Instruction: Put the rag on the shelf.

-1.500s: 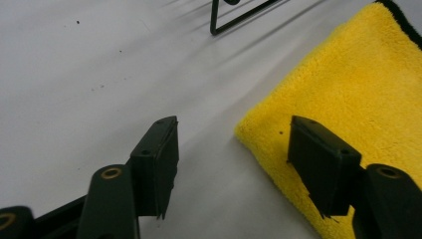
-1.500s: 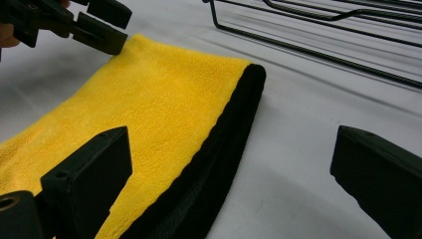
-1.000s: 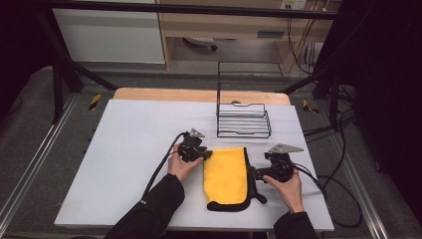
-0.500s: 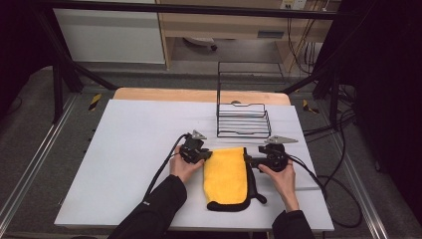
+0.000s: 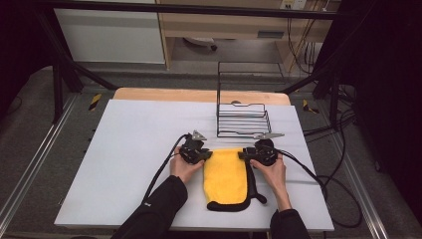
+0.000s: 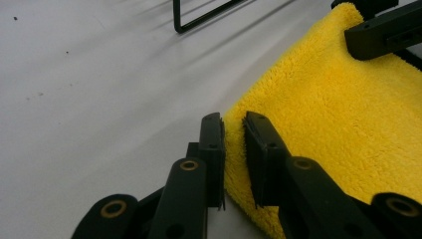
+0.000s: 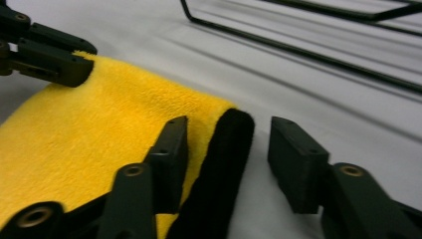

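A yellow cloth point(image 5: 225, 177) with black trim lies flat on the white table point(image 5: 124, 149), near its front edge. My left gripper point(image 5: 207, 155) is at the cloth's far left corner. In the left gripper view it point(image 6: 234, 134) is shut on the yellow edge point(image 6: 323, 114), having just closed there. My right gripper point(image 5: 244, 155) is at the far right corner. Its jaws point(image 7: 226, 129) straddle the black-trimmed corner point(image 7: 229, 149) and have just been closing. A gap still shows between the trim and one pad point(image 7: 293, 159).
A black wire basket point(image 5: 244, 119) stands just behind the cloth and both grippers. Its base wires show in the gripper views point(image 6: 199, 20) point(image 7: 298, 47). Cables point(image 5: 318, 179) trail off the table's right side. Open table surface lies to the left.
My right hand has moved left and forward to the cloth's far right corner, and its jaws have narrowed around the trim. The left hand has stayed at its corner.
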A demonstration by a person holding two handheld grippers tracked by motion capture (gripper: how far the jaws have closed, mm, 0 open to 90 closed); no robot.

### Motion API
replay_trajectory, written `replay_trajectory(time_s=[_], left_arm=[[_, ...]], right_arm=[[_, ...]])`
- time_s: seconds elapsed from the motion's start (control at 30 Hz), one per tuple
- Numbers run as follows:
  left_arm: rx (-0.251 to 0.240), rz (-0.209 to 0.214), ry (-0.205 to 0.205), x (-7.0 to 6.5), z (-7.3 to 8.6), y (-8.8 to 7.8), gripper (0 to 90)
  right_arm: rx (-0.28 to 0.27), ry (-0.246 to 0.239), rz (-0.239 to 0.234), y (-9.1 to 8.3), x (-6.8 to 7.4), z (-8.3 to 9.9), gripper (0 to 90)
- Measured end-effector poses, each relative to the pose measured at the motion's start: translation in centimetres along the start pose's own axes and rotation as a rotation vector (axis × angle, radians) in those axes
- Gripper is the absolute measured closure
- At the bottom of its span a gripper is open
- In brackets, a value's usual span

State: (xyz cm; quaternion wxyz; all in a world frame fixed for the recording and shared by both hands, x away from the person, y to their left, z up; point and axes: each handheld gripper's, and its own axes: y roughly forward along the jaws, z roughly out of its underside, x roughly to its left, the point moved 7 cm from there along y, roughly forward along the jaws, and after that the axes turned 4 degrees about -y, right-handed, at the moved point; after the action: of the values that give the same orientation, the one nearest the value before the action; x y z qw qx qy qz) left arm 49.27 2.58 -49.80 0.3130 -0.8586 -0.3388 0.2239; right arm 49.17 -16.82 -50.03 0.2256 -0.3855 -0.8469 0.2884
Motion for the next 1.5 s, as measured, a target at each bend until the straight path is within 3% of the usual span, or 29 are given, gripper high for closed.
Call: replay_trajectory(time_s=[0.37, 0.53, 0.83, 1.13, 1.5], left_arm=[[0.003, 0.004, -0.011, 0.1, 0.0, 0.0, 78.1], [-0.001, 0.020, -0.027, 0.1, 0.0, 0.0, 79.1], [-0.015, 0.030, -0.033, 0.1, -0.2, -0.5, 83.1], [-0.102, 0.070, -0.046, -0.6, -1.2, -2.7, 83.3], [-0.161, 0.080, -0.006, -1.5, -2.2, -5.1, 83.3]], right_arm=[[0.029, 0.060, -0.047, 0.1, 0.6, 0.0, 74.2], [0.030, 0.079, -0.056, 0.1, 0.7, 0.0, 77.6], [-0.019, 0.084, -0.035, -0.8, 1.0, -0.4, 79.2], [-0.093, 0.071, -0.053, -2.9, 1.8, -1.1, 79.3], [-0.165, 0.033, -0.050, -5.3, 3.0, -2.1, 79.3]])
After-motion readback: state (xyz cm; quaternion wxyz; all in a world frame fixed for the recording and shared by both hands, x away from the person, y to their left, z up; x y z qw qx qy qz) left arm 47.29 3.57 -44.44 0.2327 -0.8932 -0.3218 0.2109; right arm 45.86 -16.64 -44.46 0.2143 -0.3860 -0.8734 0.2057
